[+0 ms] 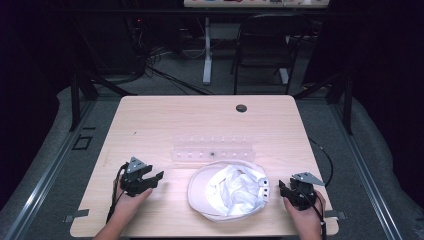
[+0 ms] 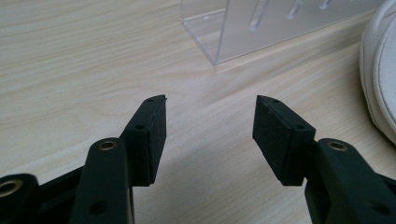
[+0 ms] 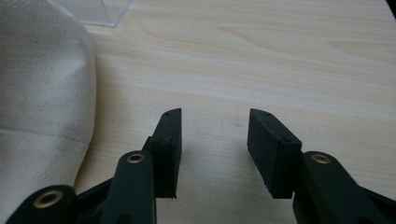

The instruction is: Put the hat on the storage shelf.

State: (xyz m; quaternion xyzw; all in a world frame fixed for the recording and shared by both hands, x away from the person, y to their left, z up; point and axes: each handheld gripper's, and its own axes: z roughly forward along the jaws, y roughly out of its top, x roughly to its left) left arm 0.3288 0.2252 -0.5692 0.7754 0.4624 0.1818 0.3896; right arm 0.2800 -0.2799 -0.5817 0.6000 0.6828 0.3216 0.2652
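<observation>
A white cap [image 1: 229, 190] lies upside down at the front middle of the wooden table [image 1: 165, 120], its crumpled lining showing. Behind it stands a clear plastic rack [image 1: 212, 149] with a row of slots. My left gripper [image 1: 155, 181] rests on the table left of the cap, open with nothing between its pads. On the cap's other side my right gripper [image 1: 283, 189] rests near the front right corner, also open and empty. In the left gripper view the rack [image 2: 261, 28] is ahead and the cap's brim [image 2: 380, 79] at the right edge. The cap [image 3: 42, 107] lies left of the right gripper's jaws.
A dark round grommet hole [image 1: 241, 108] is in the table's far middle. Beyond the table stand a chair [image 1: 265, 45] and a white desk leg [image 1: 207, 55] among floor cables. A cable [image 1: 322, 155] loops off the table's right edge.
</observation>
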